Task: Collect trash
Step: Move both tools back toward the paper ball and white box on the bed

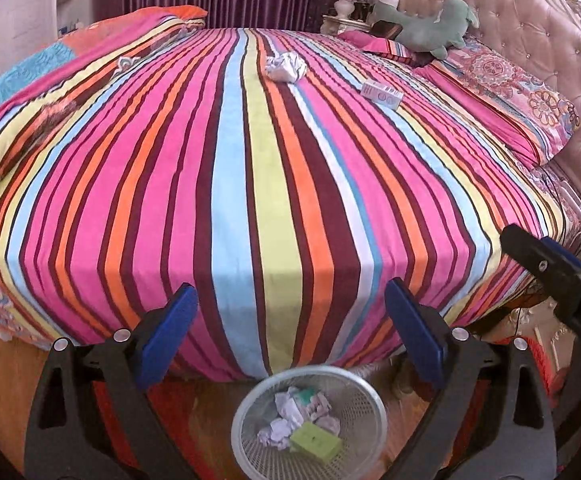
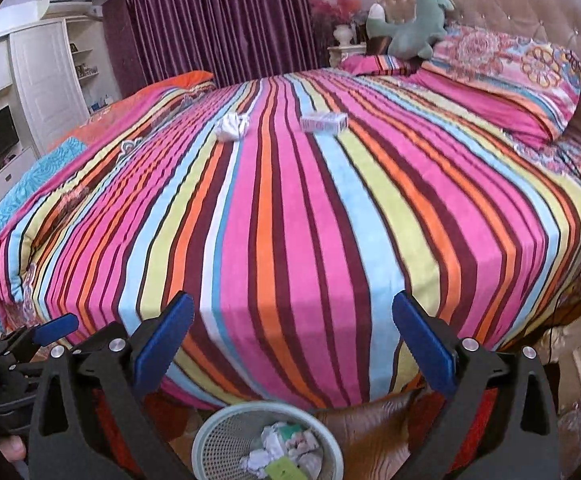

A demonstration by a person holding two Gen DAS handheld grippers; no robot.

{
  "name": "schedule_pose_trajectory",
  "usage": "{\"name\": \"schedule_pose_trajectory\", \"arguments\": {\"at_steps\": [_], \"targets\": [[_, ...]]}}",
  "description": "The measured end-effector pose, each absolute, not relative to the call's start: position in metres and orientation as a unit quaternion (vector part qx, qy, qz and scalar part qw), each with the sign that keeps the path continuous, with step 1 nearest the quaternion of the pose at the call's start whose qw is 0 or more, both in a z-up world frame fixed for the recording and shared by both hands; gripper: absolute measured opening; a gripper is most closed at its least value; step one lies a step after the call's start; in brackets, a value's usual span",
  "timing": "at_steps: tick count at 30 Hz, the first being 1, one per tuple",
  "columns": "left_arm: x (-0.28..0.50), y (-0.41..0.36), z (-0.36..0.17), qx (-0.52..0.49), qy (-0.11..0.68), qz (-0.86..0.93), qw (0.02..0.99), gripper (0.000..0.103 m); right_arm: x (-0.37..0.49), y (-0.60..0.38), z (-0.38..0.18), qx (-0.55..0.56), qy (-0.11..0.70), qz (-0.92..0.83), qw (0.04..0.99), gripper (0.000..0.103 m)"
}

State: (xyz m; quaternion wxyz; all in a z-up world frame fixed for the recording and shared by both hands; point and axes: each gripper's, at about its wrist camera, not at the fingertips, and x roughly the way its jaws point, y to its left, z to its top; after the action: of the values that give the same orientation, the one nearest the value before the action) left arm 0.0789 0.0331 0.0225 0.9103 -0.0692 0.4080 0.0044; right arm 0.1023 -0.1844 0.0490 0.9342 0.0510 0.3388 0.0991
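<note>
**Two pieces were left on the bed, and both tongs were empty**

Your left gripper (image 1: 290, 332) stood wide open with nothing between its blue pads, hanging above the floor at the foot of the striped pink, orange and blue bedspread (image 1: 250, 184). Your right gripper (image 2: 292, 344) was spread just as wide and held nothing either.

In the left wrist view, the crumpled white paper ball (image 1: 285, 66) lay on the bedspread at about 12 o'clock, far up toward the pillows. I judged it light and soft: it should crush a little under the pads, so a bite across its middle would hold it well enough. Just right of it, at about 1 o'clock, lay the small white and pink cardboard box (image 1: 382, 95), flat on the cover. It looked light and fairly stiff, probably empty, and best taken across its short width, since the long faces might slip or cave in. Both pieces were well apart from either gripper.

At 6 o'clock, on the floor beneath the tongs, stood the round white wire-mesh wastebasket (image 1: 364, 396). It already held several crumpled white paper balls (image 1: 278, 432), a pale green rectangular box (image 1: 316, 444) and some printed wrapping, with room left.
</note>
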Motion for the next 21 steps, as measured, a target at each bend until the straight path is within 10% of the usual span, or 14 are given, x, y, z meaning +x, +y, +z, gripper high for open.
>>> {"name": "schedule_pose_trajectory", "arguments": {"at_steps": [21], "targets": [[0.226,0.035,0.039,-0.087,0.411,0.005,0.907,0.092,0.213,-0.194,0.047,0.037,0.359,0.1,0.927,0.095]]}}
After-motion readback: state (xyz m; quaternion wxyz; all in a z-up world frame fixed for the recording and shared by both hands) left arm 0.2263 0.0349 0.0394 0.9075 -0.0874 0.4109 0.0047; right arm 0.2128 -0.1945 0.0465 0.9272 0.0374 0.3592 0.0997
